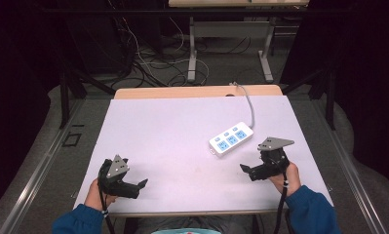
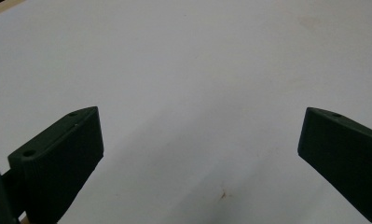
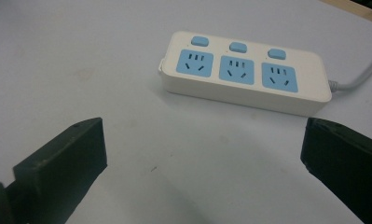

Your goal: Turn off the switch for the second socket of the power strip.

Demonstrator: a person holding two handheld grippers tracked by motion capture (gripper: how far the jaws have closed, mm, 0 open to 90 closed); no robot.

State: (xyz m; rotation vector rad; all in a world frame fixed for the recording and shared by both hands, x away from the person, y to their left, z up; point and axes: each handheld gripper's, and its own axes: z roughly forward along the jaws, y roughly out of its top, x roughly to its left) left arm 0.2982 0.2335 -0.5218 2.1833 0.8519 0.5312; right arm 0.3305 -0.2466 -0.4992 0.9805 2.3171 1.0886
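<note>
Your right tongs (image 1: 246, 169) and left tongs (image 1: 142, 184) both gape wide and empty over the white worktop (image 1: 172, 131), power strip (image 1: 231, 139) lying just beyond the right pair.

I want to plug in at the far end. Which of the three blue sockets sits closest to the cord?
On the white plastic power strip, the rightmost blue socket in the right gripper view, beside the grey cord.

The setting is a laboratory-type recording bay, not a home. A white-covered rectangular work table with a pale wooden far edge (image 1: 197, 91) stands between dark black curtain walls (image 1: 362, 73), on a grey floor. Beyond its far edge lie loose tangled black and white cables (image 1: 148, 63) and the grey metal legs of a second bench (image 1: 193, 53).
</note>
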